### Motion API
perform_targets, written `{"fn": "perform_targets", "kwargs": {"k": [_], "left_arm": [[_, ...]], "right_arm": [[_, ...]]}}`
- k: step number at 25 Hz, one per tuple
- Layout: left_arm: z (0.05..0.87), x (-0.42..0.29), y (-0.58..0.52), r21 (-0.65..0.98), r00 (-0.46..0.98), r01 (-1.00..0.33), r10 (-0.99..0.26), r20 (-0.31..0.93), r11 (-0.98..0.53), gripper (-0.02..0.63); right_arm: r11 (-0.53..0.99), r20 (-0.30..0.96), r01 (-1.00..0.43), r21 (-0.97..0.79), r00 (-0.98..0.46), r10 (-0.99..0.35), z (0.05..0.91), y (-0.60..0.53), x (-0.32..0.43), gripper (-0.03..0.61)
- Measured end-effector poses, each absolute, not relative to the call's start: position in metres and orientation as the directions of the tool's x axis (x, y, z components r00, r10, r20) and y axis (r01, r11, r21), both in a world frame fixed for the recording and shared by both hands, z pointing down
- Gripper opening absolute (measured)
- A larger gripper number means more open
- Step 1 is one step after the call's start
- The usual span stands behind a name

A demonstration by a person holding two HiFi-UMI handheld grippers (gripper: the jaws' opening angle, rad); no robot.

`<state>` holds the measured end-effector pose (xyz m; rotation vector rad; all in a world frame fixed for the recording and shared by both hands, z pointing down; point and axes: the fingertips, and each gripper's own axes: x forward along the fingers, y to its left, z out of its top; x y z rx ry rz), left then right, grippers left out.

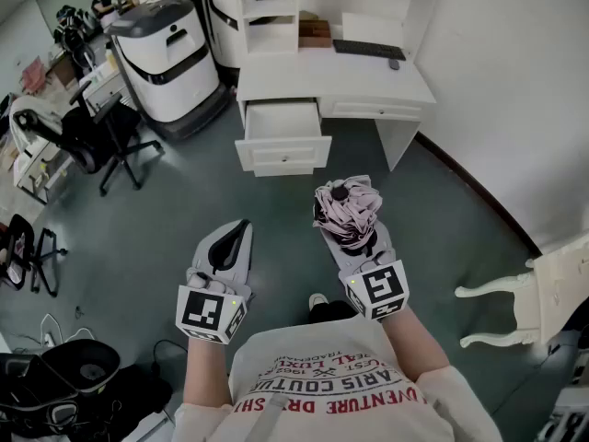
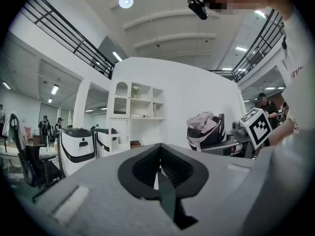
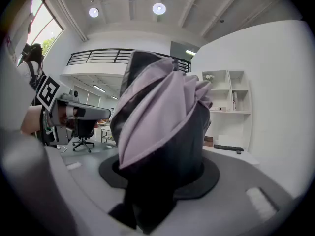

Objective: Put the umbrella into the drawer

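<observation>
A folded umbrella (image 1: 347, 212) with pink and black fabric stands between the jaws of my right gripper (image 1: 354, 236), which is shut on its lower part. It fills the right gripper view as a bundle (image 3: 165, 127) rising from the gripper (image 3: 162, 183). The white drawer (image 1: 283, 136) stands pulled out under the desk (image 1: 368, 83), straight ahead of both grippers and some way off; its inside looks bare. My left gripper (image 1: 240, 228) is held level beside the right one, shut with nothing in it (image 2: 160, 173). From the left gripper view the umbrella (image 2: 204, 129) shows at right.
A keyboard (image 1: 368, 50) lies on the desk under white shelves (image 1: 267, 7). Two large white and black machines (image 1: 166, 53) stand left of the desk, with a black office chair (image 1: 101, 136) nearer. A white chair (image 1: 543, 293) is at the right wall. Grey floor lies between me and the drawer.
</observation>
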<state>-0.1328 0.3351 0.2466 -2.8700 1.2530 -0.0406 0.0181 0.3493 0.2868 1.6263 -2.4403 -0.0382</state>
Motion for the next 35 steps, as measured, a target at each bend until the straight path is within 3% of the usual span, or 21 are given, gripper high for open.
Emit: {"fn": "perform_targets", "kwargs": {"k": [19, 35], "left_arm": [[0.279, -0.130, 0.319, 0.024, 0.677, -0.735, -0.733, 0.067, -0.677, 0.004], [0.300, -0.088, 0.111, 0.044, 0.600, -0.798, -0.789, 0.132, -0.601, 0.003]], "right_arm": [[0.396, 0.207, -0.914, 0.085, -0.373, -0.904, 0.317, 0.332, 0.022, 0.202], [0.520, 0.271, -0.851, 0.071, -0.485, -0.831, 0.341, 0.105, 0.061, 0.202]]}}
